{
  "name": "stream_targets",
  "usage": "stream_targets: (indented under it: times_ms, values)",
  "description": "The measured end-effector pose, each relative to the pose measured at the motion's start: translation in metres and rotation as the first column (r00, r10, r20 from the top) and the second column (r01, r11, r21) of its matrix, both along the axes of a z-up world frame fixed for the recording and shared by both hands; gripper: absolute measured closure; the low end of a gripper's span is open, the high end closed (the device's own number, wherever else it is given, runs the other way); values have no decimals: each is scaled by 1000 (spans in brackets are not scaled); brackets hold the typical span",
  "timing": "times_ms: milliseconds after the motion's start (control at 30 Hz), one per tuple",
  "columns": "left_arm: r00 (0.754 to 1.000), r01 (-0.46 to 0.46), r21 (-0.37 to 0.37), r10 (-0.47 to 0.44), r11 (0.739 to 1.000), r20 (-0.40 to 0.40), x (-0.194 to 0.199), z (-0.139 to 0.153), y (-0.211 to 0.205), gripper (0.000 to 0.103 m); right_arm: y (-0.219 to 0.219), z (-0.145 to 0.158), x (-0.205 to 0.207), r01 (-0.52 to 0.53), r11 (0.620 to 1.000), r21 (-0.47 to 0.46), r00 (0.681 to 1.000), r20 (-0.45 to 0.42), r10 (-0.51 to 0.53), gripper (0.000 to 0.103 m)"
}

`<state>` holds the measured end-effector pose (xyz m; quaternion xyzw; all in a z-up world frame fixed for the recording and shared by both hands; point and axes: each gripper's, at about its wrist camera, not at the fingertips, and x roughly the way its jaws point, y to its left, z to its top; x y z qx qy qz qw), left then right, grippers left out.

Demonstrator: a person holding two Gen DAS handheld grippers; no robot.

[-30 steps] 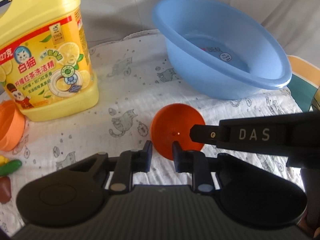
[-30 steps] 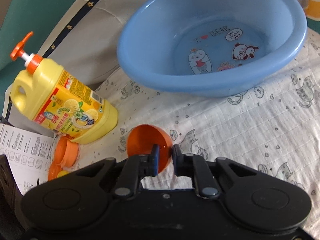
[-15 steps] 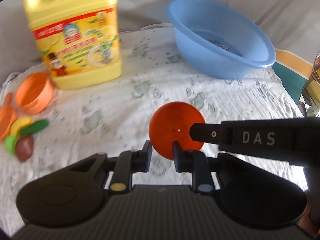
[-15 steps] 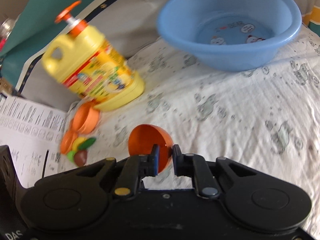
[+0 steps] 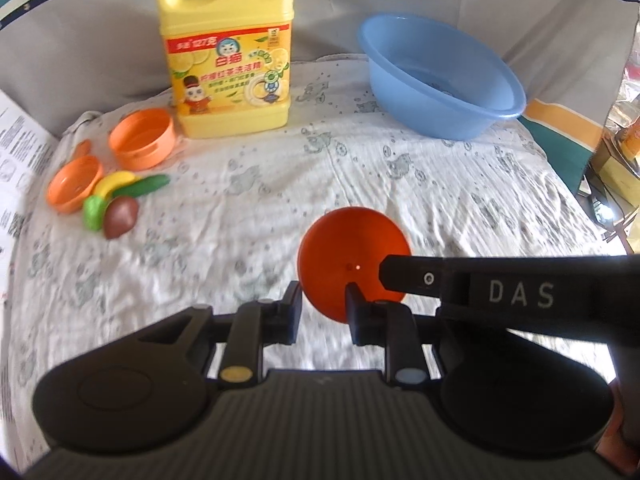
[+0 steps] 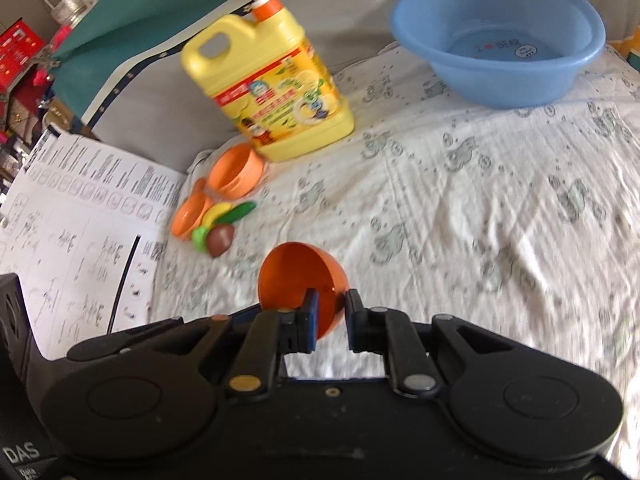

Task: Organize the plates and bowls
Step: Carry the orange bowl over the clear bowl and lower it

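My right gripper (image 6: 329, 308) is shut on the rim of a small orange bowl (image 6: 298, 280) and holds it tilted above the cloth. In the left wrist view the same bowl (image 5: 344, 252) shows its underside, with the right gripper's finger (image 5: 416, 278) reaching in from the right. My left gripper (image 5: 322, 312) is slightly apart, just below the bowl, and holds nothing. A blue basin (image 5: 436, 80) stands at the back right; it also shows in the right wrist view (image 6: 500, 36). Two lighter orange bowls (image 5: 142, 138) (image 5: 72, 188) lie at the left.
A yellow detergent jug (image 5: 230, 56) stands at the back. Toy vegetables (image 5: 120, 200) lie beside the orange bowls. A printed paper sheet (image 6: 80, 232) lies off the cloth's left edge. The white patterned cloth (image 5: 360, 168) covers the surface.
Both grippers have pulled back and up from the basin and jug, with the orange bowl still in the right gripper. More of the cloth and the left-hand bowls have come into view.
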<state>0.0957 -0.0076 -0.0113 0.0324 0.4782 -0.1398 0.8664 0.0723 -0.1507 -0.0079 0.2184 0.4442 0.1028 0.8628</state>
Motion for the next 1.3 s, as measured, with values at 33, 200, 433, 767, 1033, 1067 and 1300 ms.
stream_targets:
  times_ms: [33,200,433,767,1033,1067,1300]
  values:
    - [1000,-2,-3,2,1000,3,-7,2,2,81,2,1,-7,-5,1000,-2,1000,0,5,89]
    - [1000,-4,-8,4,1000,14,-40,11,8,81,6,6,-37,-23,1000,-5,1000,7,23,89]
    - [1000,-2,-22,2,1000,10,-75,14,11,80,6,6,-68,-37,999,-5,999,-1,37,89]
    - [1000,5,-59,-6,998,-20,-109,7,13,78,2,2,-100,-56,998,-17,998,-20,56,89]
    - [998,25,-56,-29,998,-63,-122,-9,6,78,-5,-17,-113,-49,999,-7,996,-76,48,88]
    - [997,27,-55,-30,998,-68,-122,-10,6,78,-5,-18,-114,-48,999,-6,996,-81,48,88]
    - [996,32,-47,-36,998,-85,-123,-18,4,77,-5,-24,-115,-49,999,1,994,-97,48,87]
